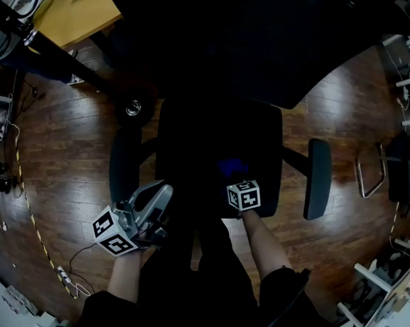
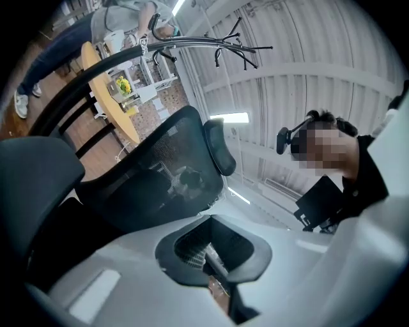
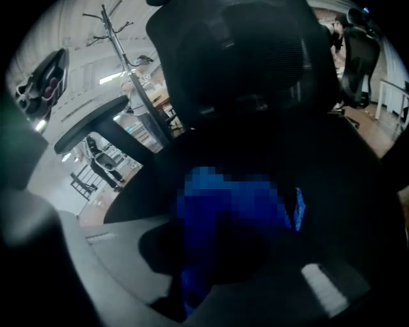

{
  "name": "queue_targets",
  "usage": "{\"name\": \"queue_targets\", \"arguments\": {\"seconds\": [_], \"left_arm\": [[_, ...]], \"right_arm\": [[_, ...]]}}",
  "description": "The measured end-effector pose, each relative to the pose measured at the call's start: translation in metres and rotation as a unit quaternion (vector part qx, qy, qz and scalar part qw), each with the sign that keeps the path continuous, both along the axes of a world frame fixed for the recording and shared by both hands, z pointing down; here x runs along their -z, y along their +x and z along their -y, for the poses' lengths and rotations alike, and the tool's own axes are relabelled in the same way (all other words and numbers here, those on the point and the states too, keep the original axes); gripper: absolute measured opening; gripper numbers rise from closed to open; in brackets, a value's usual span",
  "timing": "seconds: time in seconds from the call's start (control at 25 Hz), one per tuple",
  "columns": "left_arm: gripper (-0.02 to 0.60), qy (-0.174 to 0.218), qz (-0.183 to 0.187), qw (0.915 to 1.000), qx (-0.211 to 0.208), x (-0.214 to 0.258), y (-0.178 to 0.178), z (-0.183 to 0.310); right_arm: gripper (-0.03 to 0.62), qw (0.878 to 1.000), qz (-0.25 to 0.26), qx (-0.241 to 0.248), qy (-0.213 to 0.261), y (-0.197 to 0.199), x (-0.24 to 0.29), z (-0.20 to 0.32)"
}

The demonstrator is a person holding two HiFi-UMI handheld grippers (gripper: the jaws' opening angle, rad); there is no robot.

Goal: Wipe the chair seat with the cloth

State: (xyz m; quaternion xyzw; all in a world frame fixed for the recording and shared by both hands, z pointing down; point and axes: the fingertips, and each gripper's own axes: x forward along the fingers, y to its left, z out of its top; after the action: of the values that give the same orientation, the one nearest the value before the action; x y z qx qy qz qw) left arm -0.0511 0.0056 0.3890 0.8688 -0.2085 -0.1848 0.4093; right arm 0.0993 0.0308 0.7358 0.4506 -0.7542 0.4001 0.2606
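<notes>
Blue cloth [image 1: 230, 169], bunched and pinched between the closed jaws of the right gripper [image 3: 214, 265]. A fold trails back between the jaws in the right gripper view, and the rest spreads forward over the black padded chair seat [image 1: 192, 142]. In the head view the cloth lies on the seat's front right part, just ahead of the marker cube. Whether it presses on the seat or only rests there cannot be told, as the seat is very dark.

Left gripper [image 1: 157, 194]: jaws drawn together on nothing. It is held off the seat's front left corner, beside the black left armrest [image 1: 123, 164], and in its own view it tilts up toward the black mesh backrest [image 2: 153, 169]. It touches no part of the chair.

Surroundings: black right armrest [image 1: 317, 178], a castor [image 1: 133, 107] on the dark wood plank floor [image 1: 63, 153], and a yellow wooden desk [image 1: 76, 15] well apart at upper left.

Likely hazards:
- The chair stands on castors with nothing bracing it, so a firm stroke may roll or swivel it away from the cloth.
- Only a small wad is gripped, so drag against the seat could pull the cloth free of the jaws.
- Bearing down too hard could bring the jaw tips, not the cloth, onto the upholstery.
- With the cloth so near the front edge, a stroke toward the person may run off the seat, while the rear and left parts go unwiped.
</notes>
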Motion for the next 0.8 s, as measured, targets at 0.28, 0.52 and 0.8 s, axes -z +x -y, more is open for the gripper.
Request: {"name": "queue_targets", "arguments": {"seconds": [0.28,0.52,0.8], "left_arm": [[0.002,0.004,-0.007,0.9986,-0.053,0.004,0.041,0.002],[0.002,0.010,-0.001,0.9979,-0.064,0.006,0.055,-0.005],[0.002,0.003,0.004,0.9993,-0.037,-0.003,0.030,-0.010]], "right_arm": [[0.060,0.990,-0.047,-0.129,-0.012,0.136,0.015,-0.027],[0.060,0.987,-0.076,-0.143,0.005,0.153,0.024,-0.034],[0.060,0.983,-0.045,-0.178,0.008,0.112,0.028,-0.039]]}}
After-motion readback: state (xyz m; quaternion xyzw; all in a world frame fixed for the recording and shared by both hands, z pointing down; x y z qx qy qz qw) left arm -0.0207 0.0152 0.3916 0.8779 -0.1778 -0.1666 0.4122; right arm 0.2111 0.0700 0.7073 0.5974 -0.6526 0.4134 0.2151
